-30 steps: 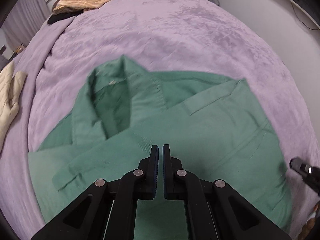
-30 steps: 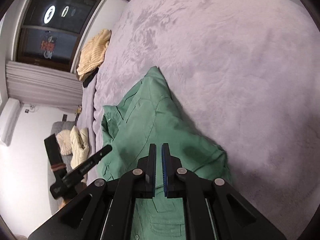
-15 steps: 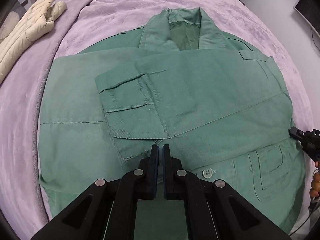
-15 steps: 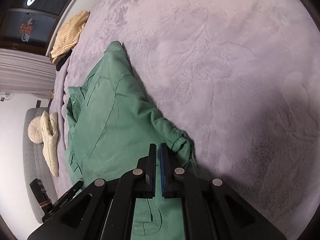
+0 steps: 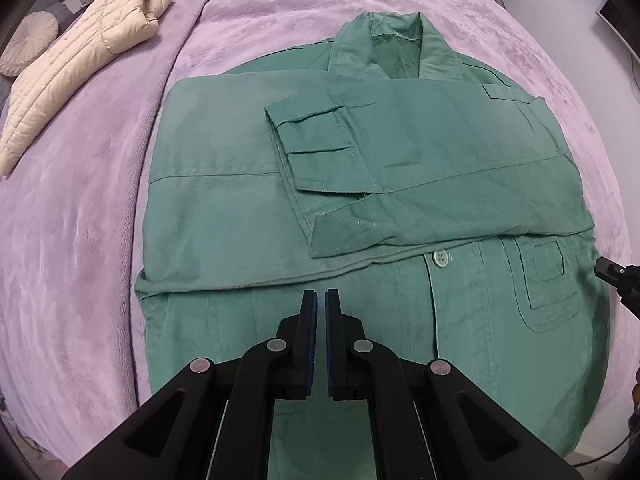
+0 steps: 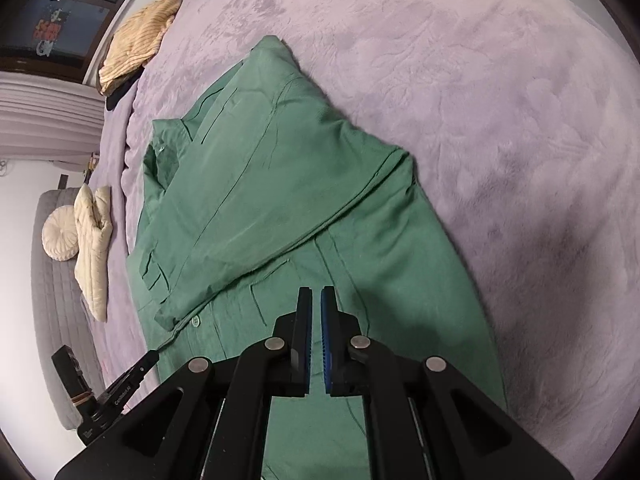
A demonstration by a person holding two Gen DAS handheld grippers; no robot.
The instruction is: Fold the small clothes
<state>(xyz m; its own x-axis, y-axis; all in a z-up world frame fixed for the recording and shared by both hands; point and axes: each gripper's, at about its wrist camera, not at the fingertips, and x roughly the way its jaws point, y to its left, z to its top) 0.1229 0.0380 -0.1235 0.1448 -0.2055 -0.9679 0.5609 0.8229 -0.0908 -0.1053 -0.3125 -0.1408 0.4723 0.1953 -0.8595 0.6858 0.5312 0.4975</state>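
Your left gripper (image 5: 321, 300) and right gripper (image 6: 316, 298) are both closed and empty above the green shirt (image 5: 360, 184), which lies mid-bed (image 5: 80, 220) with sleeves folded across. Next, I'd judge: grip the near hem and fold toward the collar (image 5: 394, 46).

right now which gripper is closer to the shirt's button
Left. The left gripper hovers just below-left of the button on the green shirt. The right gripper hangs over the pocket side, farther off.
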